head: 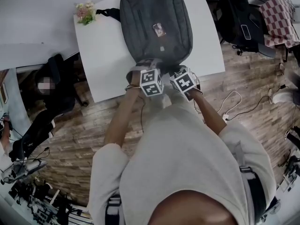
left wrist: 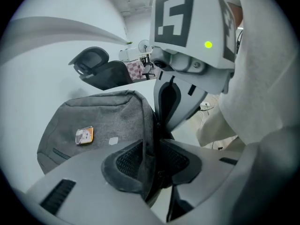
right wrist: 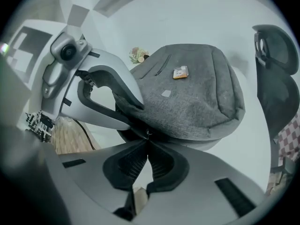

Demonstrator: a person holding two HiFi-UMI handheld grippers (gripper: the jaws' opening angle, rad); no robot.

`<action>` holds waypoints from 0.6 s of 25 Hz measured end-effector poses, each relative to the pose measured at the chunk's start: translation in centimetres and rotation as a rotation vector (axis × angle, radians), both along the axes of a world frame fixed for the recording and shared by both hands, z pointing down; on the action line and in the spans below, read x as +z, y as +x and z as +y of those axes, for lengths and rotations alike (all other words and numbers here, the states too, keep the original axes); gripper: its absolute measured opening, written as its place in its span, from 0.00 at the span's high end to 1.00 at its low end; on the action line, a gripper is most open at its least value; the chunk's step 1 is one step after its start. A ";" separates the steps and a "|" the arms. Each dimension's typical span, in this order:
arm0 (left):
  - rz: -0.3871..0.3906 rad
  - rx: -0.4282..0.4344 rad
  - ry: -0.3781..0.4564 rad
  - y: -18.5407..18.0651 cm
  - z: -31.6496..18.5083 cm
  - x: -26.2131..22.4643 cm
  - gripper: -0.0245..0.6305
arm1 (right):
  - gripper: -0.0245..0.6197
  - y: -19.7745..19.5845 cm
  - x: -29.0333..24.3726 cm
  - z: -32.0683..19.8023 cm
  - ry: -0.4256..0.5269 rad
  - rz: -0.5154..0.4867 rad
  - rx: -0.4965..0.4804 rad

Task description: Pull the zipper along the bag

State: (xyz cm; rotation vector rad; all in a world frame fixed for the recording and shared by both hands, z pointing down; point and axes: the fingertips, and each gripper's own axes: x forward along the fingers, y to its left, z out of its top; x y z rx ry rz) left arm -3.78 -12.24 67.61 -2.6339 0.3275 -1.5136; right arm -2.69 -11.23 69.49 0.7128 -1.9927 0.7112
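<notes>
Leftward, small flowers [head: 86, 11] mark the upper corner of the white table [head: 108, 64]. My left gripper [left wrist: 152, 161] stands spread around the near edge of the grey bag [head: 156, 25]. My right gripper [right wrist: 147, 142] is pinched on the zipper pull [right wrist: 147, 134]. A chair [head: 236, 20] crowds upper right.

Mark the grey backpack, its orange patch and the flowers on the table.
grey backpack [head: 140, 32]: head view, on the front panel left of the patch.
orange patch [right wrist: 180, 72]: right gripper view, on its middle.
flowers [head: 86, 12]: head view, on the blossoms.
</notes>
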 end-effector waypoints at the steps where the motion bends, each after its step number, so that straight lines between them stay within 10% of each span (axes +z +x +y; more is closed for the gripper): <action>1: -0.016 0.006 0.011 -0.7 0.2 0.0 0.76 | 0.93 0.0 0.0 0.0 -0.001 -0.001 -0.002; 7: -0.086 0.018 0.028 -5.8 0.9 0.3 0.60 | 0.93 0.1 -0.2 -0.1 0.006 -0.001 -0.012; 15: -0.112 0.076 0.035 -5.7 0.9 1.0 0.67 | 0.93 0.2 0.0 0.1 0.005 0.026 -0.005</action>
